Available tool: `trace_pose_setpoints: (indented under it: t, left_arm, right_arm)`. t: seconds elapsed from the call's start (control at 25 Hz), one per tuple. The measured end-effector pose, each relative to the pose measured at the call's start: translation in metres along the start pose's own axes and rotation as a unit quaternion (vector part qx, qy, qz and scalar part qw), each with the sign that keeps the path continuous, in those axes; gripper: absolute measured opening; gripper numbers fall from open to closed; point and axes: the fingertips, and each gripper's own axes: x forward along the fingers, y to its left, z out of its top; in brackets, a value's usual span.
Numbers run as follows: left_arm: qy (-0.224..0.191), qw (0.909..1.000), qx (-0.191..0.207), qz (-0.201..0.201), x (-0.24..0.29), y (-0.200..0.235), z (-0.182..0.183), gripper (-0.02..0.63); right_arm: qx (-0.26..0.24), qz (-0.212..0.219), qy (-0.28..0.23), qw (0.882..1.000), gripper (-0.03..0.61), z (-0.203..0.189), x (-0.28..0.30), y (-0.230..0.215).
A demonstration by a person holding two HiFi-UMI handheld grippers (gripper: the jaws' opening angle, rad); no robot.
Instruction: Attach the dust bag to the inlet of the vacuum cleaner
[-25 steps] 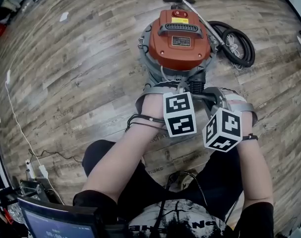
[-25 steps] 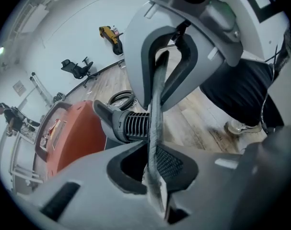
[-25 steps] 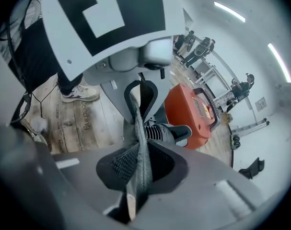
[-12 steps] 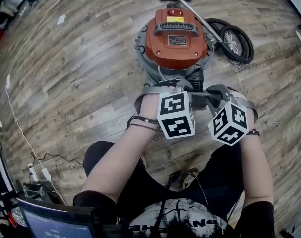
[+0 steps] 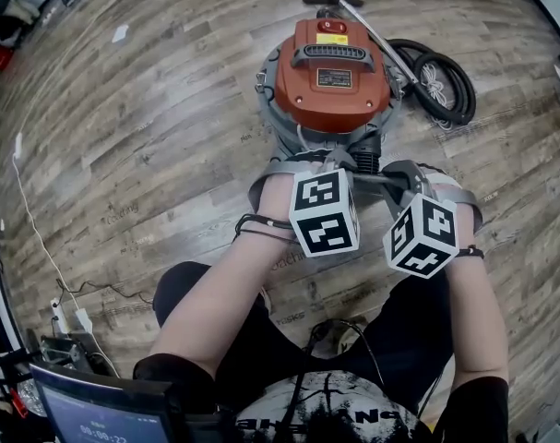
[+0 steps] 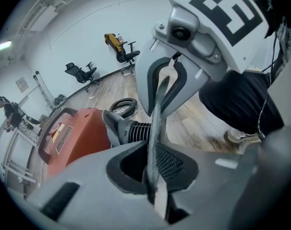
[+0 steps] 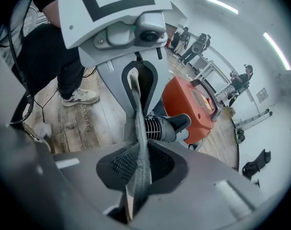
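In the head view, the orange vacuum cleaner (image 5: 333,77) stands on the wooden floor (image 5: 150,137), with its hose (image 5: 441,81) coiled at the right. The left hand-held gripper (image 5: 338,162) and right hand-held gripper (image 5: 397,178) meet at the cleaner's near side.

In the left gripper view, the jaws are nearly closed, pinching the thin grey edge of the dust bag (image 6: 157,123). The edge runs across to the opposite gripper. The ribbed black inlet (image 6: 135,131) sits just beyond it.

In the right gripper view, the jaws likewise clamp the bag's edge, directly in front of the inlet.
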Motion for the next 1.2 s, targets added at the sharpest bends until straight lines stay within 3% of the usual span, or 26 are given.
trace_pose_setpoints:
  t: [0.2, 0.56, 1.0, 1.2]
  left_arm:
    - [0.002, 1.0, -0.004, -0.005, 0.002, -0.001, -0.004, 0.035]
    - [-0.037, 0.9993, 0.007, 0.009, -0.002, 0.003, 0.019, 0.038]
    - [-0.003, 0.9993, -0.037, 0.001, 0.005, 0.007, -0.008, 0.032]
    - [-0.012, 0.9992, -0.039, -0.003, 0.005, 0.007, -0.005, 0.032]
  right_arm:
    - [-0.002, -0.002, -0.004, 1.0, 0.041, 0.005, -0.003, 0.001]
    - [0.086, -0.001, -0.029, 0.996, 0.051, -0.02, 0.012, -0.004]
    - [-0.011, -0.027, -0.003, 1.0, 0.051, 0.013, -0.002, -0.012]
    - [0.008, -0.028, -0.02, 0.999, 0.051, 0.012, -0.003, -0.011]
